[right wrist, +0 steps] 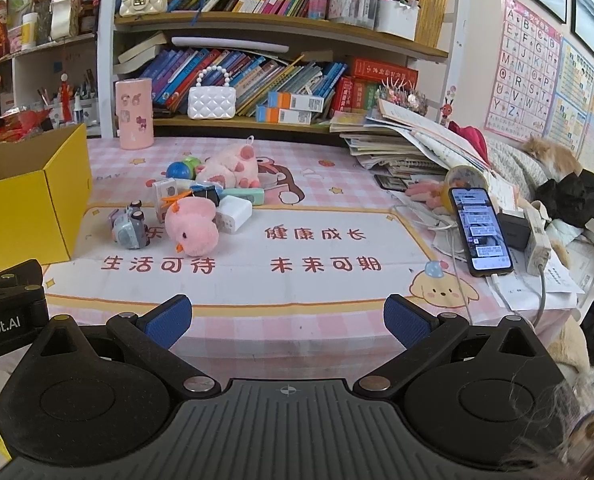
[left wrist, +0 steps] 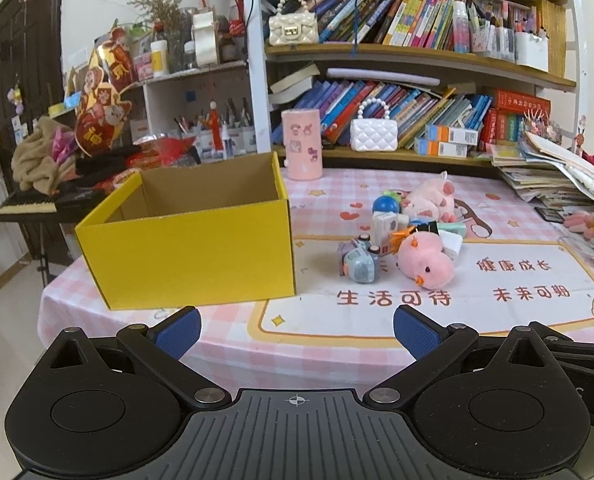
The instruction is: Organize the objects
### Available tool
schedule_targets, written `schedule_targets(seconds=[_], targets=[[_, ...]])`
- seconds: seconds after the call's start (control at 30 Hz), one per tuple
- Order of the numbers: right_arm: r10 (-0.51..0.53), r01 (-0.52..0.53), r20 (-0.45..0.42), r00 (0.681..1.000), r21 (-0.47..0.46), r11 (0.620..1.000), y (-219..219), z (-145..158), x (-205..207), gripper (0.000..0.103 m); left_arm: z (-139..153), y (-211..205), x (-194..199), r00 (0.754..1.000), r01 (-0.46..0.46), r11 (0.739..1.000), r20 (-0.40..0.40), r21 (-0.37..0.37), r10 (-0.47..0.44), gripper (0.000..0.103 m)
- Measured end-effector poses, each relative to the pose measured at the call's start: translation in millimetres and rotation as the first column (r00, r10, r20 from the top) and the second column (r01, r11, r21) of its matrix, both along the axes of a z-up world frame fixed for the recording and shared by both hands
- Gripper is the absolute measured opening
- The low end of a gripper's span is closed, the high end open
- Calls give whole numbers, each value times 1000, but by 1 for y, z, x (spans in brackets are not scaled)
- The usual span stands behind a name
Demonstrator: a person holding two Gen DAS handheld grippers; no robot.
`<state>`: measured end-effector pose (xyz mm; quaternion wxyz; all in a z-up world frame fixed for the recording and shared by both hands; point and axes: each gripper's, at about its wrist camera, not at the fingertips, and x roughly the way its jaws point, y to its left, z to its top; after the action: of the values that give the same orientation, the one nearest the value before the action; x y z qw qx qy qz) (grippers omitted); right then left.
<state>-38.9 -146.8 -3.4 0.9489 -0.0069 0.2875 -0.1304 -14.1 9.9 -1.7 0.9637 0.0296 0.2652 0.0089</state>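
Box left on the table, toy heap to its right, bookshelf behind.

Bright, even indoor light, with strong fisheye bending in both views.
We see soft, short shadows under the yellow box and the toys on the counter. The phone screen glows but stays legible. Shelves and wall posters curve toward the dark corners. The centre is sharp; a furry blur smears the right view's lower right corner.
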Motion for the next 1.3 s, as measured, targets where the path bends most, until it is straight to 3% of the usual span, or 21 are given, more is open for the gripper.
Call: schedule_targets(seconds=[0.57, 1.3], targets=[[35, -34, -54, 998, 22, 999, -22, -5, 43, 103, -8, -21, 37, 999, -18, 1000, -48, -20, 17, 103], [198, -191, -61, 978, 107, 976, -66, -9, 133, 96, -9, -53, 104, 989, -86, 996, -127, -30, 82, 103]])
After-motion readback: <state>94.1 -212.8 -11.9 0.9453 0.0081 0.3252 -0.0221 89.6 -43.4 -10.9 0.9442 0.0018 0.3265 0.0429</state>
